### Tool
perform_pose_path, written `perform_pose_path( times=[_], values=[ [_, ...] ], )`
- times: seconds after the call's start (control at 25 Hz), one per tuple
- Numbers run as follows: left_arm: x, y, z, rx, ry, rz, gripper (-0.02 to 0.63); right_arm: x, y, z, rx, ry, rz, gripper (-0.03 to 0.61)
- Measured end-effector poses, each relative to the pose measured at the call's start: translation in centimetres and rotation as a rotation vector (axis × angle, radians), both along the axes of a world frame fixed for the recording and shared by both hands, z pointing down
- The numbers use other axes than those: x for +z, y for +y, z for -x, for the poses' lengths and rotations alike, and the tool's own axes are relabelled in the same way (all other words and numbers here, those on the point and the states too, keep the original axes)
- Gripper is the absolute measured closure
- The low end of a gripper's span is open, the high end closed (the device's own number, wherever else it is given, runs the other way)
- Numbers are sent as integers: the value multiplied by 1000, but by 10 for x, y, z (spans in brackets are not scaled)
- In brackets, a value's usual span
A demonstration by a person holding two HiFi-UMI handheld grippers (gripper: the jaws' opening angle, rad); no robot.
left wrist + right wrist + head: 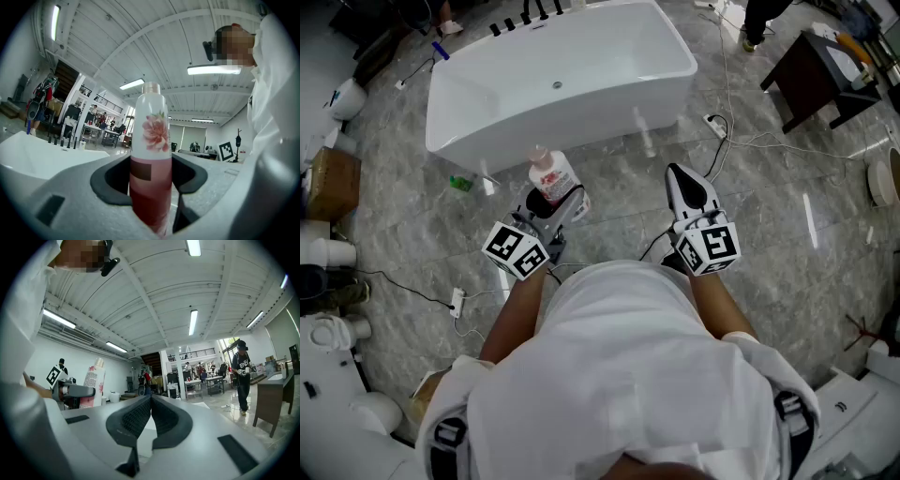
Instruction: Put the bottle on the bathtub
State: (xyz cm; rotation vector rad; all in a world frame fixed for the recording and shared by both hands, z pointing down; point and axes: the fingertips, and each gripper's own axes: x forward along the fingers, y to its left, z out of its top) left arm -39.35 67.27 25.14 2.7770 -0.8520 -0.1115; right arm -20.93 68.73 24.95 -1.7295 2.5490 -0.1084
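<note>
Left gripper [150, 177] clamped on the bottle [151, 136], which stands upright between its jaws, gripped at the red lower body, cap uppermost. Bottle is held near the white bathtub's [567, 120] outer wall. Right gripper [150, 402] is clenched and empty, alongside the left.

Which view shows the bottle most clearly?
The left gripper view: the bottle fills the centre, flower label and cap sharp, gripped by the left gripper. The head view shows it from above, partly covered. The right gripper view shows it small, at left.
</note>
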Motion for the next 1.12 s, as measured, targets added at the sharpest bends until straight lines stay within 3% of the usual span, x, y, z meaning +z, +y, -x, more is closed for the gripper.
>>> perform_pose_path(
  times=[0.4, 0.64, 0.8, 1.12],
  values=[
    [2, -7, -25, -42, 41, 67, 382, -1, 5, -34, -6, 50, -57, 563],
    [1, -7, -50, -63, 39, 74, 382, 11, 13, -74, -22, 11, -44, 563],
    [2, -4, -67, -71, 20, 63, 382, 26, 21, -87, -52, 38, -42, 563],
    [17, 0, -95, -16, 10, 100, 382, 47, 24, -110, -36, 8, 4, 563]
  ],
)
